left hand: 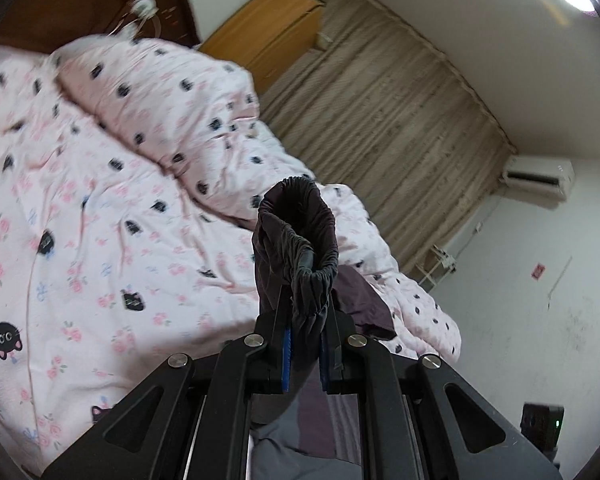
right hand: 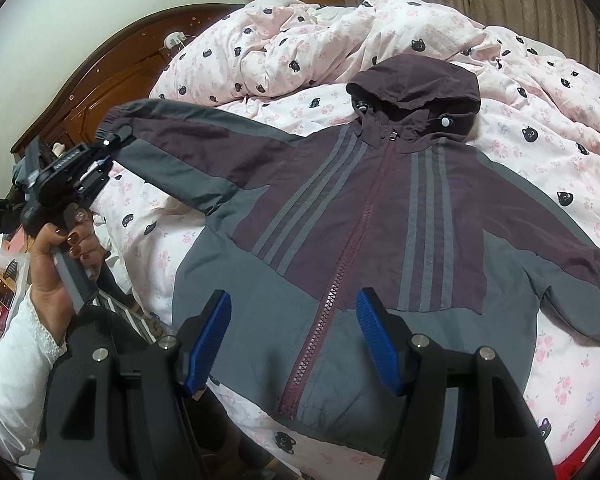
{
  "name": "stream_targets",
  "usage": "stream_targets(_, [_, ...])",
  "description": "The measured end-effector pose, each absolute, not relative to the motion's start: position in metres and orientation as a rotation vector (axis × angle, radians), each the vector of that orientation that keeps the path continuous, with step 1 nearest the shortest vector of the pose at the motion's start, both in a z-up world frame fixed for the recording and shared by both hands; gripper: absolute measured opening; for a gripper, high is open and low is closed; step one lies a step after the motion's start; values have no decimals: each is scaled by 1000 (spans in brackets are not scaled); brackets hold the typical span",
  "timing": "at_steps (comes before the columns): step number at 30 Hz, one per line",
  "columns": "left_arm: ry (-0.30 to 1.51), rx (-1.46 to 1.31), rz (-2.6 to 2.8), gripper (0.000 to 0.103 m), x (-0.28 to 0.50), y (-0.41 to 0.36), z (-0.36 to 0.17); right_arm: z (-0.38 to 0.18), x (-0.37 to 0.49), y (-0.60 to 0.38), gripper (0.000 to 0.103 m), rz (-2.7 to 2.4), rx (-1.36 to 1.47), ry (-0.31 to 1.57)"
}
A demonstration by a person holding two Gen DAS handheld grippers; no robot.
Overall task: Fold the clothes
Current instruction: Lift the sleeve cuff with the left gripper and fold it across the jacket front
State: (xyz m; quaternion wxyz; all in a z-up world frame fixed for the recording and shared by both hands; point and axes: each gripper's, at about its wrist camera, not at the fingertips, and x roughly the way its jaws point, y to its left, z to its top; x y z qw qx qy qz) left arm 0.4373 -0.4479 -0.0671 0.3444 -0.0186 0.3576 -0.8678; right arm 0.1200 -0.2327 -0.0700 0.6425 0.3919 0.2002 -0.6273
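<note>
Only the right wrist view shows the whole jacket (right hand: 364, 216), apparently zipped.

pink cat-print duvet (right hand: 300, 56) | wooden headboard (right hand: 112, 76) | beige curtain (left hand: 380, 92) | air conditioner (left hand: 538, 178)

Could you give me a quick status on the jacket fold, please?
Left gripper shut on sleeve cuff, lifted. Right gripper open above hooded jacket. Nothing blocking.
</note>
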Motion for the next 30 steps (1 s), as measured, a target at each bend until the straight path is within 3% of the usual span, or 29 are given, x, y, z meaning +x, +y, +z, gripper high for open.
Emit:
stream_targets(18, [614,130,-2429,9,371,-379,-40,-93,97,-251,67,-1463,968,445])
stream_targets(30, [329,623,-2491,9,280,-332,-74,-100,64,-235,67,-1524,1020,400])
